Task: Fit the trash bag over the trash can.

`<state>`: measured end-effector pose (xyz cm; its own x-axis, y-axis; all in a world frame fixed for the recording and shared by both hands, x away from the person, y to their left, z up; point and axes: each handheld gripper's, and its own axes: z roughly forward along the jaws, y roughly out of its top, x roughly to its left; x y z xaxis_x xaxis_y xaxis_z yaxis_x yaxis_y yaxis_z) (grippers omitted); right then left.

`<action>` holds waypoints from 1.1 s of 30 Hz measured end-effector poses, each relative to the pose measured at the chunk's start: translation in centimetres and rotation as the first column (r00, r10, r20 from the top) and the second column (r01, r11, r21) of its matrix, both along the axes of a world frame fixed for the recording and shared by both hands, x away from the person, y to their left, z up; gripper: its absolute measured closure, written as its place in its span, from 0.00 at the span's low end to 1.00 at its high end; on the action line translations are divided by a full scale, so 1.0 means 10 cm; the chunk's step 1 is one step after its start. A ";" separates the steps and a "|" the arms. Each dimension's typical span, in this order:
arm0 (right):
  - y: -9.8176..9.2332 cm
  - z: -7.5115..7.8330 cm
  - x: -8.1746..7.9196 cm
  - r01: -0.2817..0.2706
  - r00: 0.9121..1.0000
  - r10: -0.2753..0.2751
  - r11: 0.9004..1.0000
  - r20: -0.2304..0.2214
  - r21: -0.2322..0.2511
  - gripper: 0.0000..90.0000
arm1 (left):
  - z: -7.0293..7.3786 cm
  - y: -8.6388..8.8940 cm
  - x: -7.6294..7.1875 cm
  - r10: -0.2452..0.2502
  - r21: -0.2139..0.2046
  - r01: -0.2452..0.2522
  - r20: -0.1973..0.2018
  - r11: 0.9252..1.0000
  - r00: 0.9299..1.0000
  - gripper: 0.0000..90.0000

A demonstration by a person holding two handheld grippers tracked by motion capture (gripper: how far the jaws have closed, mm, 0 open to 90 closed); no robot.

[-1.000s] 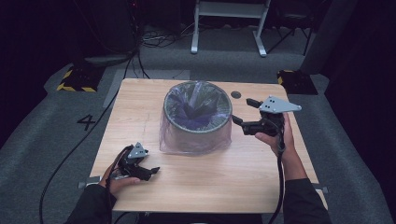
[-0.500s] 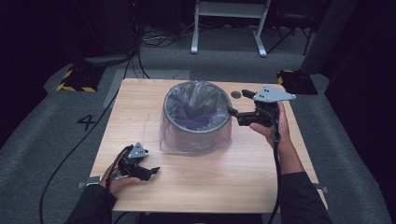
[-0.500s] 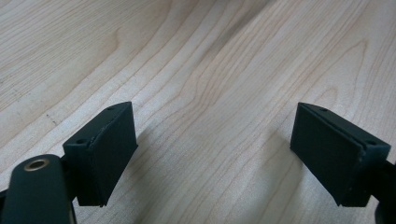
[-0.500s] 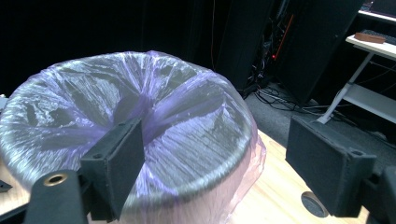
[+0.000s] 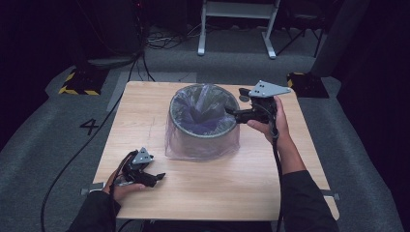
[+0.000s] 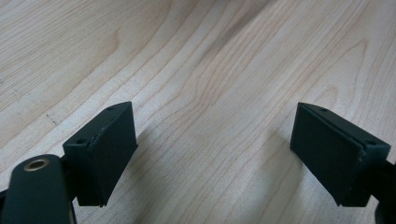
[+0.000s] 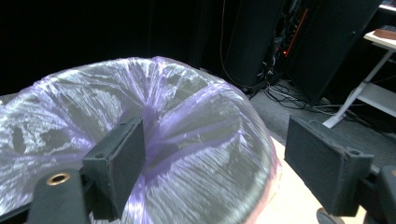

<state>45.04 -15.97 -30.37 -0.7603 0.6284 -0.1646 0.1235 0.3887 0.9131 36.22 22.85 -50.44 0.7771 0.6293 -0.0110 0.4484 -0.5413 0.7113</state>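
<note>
A round bin (image 5: 203,126) stands near the middle of the bench (image 5: 145,106), lined with a thin, see-through purple bag (image 7: 187,140) whose edge is folded over the rim and hangs down the outside wall.

The right gripper (image 5: 231,112) is at the bin's right rim, jaws apart and empty; in the right gripper view the bag film lies between and below them, untouched as far as can be seen. The left gripper (image 5: 157,176) rests on the bench near its front left corner, well apart from the bin, jaws wide open over bare wood.

Judgement: the film is light, limp, slippery and prone to tear or stretch if pulled hard. The bin appears light and may slide or tip. Best hold: pinch the doubled film at the rim, with the bin steadied.
</note>
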 end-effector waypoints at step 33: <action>0.57 -0.19 0.25 -0.096 0.991 0.087 0.991 -0.097 -0.094 0.27 | 0.00 0.00 0.00 0.000 0.000 0.000 0.000 1.000 1.000 0.16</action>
